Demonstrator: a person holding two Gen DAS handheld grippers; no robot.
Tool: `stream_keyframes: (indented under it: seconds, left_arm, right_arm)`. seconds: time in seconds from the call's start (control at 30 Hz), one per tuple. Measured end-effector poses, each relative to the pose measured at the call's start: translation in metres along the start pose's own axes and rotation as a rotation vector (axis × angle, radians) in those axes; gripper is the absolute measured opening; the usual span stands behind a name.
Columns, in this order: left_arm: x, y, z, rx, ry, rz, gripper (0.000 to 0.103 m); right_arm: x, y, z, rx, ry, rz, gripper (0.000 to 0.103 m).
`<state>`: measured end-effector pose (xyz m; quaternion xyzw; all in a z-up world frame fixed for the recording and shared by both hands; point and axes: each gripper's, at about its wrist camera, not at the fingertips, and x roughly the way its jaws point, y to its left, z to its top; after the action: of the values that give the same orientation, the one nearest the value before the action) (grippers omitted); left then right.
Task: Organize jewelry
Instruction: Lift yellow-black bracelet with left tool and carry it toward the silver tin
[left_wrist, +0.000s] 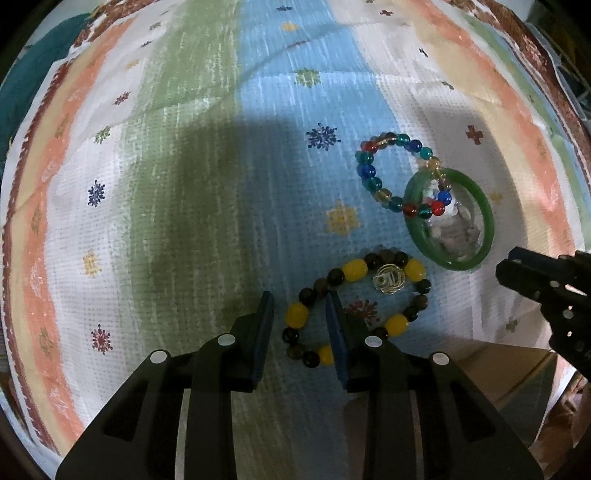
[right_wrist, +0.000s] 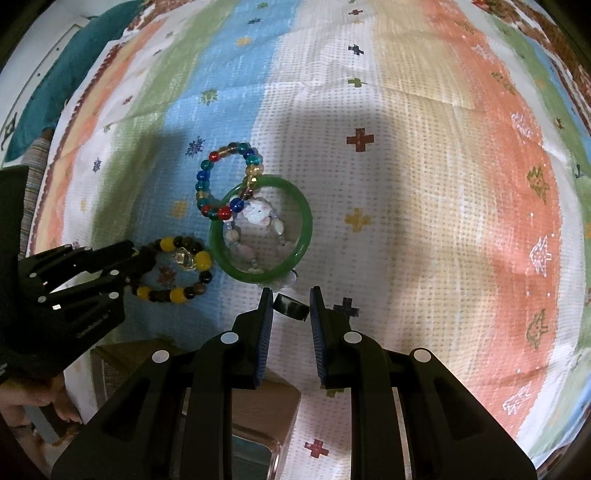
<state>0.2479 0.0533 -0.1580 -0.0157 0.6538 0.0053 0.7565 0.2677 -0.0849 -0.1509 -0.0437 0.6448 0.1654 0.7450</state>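
**Left claw straddling beaded bracelet; right claw holding a dark ring**

The left claw (left_wrist: 300, 306) points straight down with its jaws part open, one finger outside and one inside the loop of the yellow-and-brown bracelet (left_wrist: 354, 310). The pads do not yet press the beads. The right claw (right_wrist: 291, 303) is narrowly closed on a small dark ring (right_wrist: 290, 307), held just above the cloth.

The bracelet lies flat on the striped cloth (left_wrist: 192, 177), near the cloth's front edge. Just beyond it sit a green bangle (left_wrist: 450, 218) and a multicoloured bead bracelet (left_wrist: 391, 173), which overlap; a pale charm bracelet (right_wrist: 255, 221) lies within the bangle.

Handling judgement: the beaded strand is light, limp and round-surfaced, so it will sag and may roll off the pads; a grip across one side of the strand looks right. The bangle is rigid, smooth and likely brittle.

Clearance: open cloth lies to the left and far side. A brown box (right_wrist: 258, 402) sits beneath the right claw at the cloth's near edge. The two claws stand near each other.
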Motion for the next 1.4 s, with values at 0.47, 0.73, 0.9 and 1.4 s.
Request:
stream_keyframes:
  seconds: [0.47, 0.73, 0.9, 1.4]
  left_arm:
    - [-0.036, -0.004, 0.002, 0.018, -0.083, -0.020, 0.011]
    - [-0.073, -0.001, 0.001, 0.015, -0.174, -0.054, 0.011]
    - [-0.090, 0.004, 0.000, 0.003, -0.212, -0.069, 0.011]
    - [-0.148, -0.006, -0.026, -0.004, -0.349, -0.067, 0.011]
  right_arm:
    - [-0.012, 0.007, -0.005, -0.040, -0.035, -0.012, 0.021]
    - [-0.035, 0.003, -0.017, -0.051, -0.092, -0.032, 0.021]
    - [-0.053, -0.002, -0.021, -0.006, -0.145, -0.002, 0.021]
    - [-0.085, -0.002, -0.043, -0.024, -0.230, -0.022, 0.021]
